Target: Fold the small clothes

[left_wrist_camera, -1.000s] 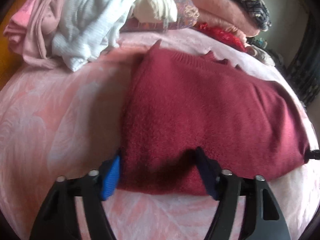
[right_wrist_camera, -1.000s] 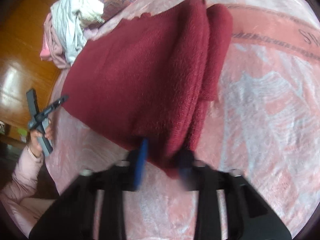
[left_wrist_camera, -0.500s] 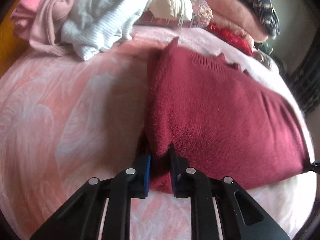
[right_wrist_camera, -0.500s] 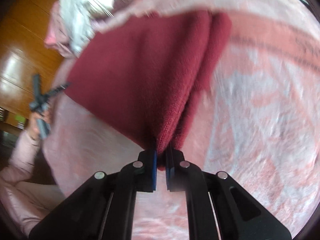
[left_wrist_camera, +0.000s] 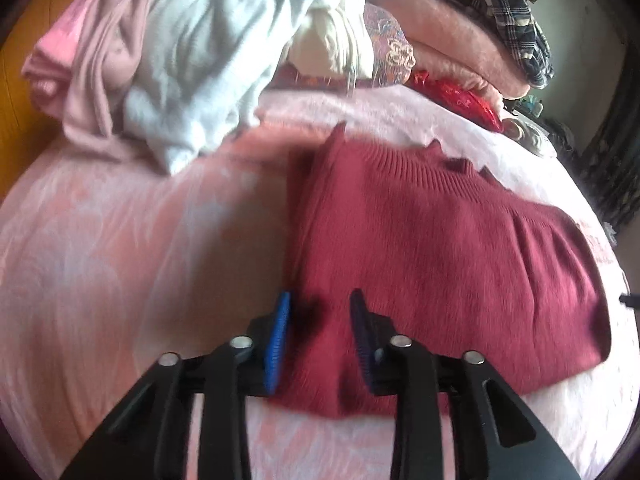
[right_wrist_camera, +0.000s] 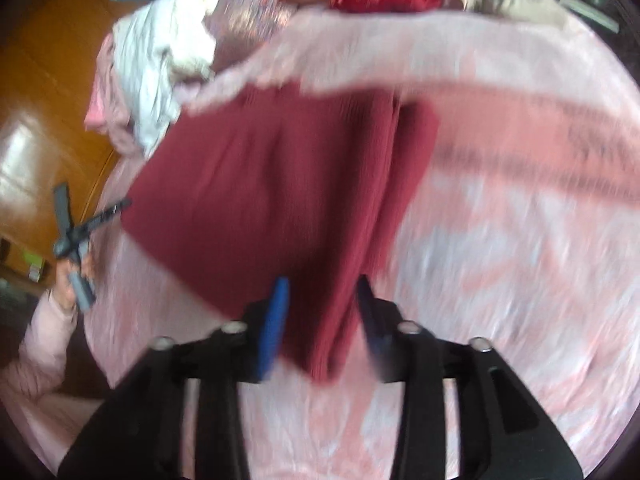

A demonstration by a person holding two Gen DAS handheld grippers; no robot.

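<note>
A dark red knit sweater (left_wrist_camera: pixel 432 248) lies folded on the pink bedspread (left_wrist_camera: pixel 120 260); it also shows in the right wrist view (right_wrist_camera: pixel 272 200). My left gripper (left_wrist_camera: pixel 320 304) is open, its jaws standing either side of the sweater's near left corner. My right gripper (right_wrist_camera: pixel 322 286) is open, its jaws either side of the sweater's near folded edge. The left gripper also shows from the side in the right wrist view (right_wrist_camera: pixel 76 236), in the person's hand at the bed's left edge.
A heap of clothes sits at the back: a white garment (left_wrist_camera: pixel 224 52), pink garments (left_wrist_camera: pixel 92 52), a plaid shirt (left_wrist_camera: pixel 504 12) and a red item (left_wrist_camera: pixel 460 96). Orange wooden floor (right_wrist_camera: pixel 40 120) lies beyond the bed's left side.
Both grippers were shut on the sweater's edges half a second ago; now both have opened and let go. The sweater lies flat on the bedspread.
</note>
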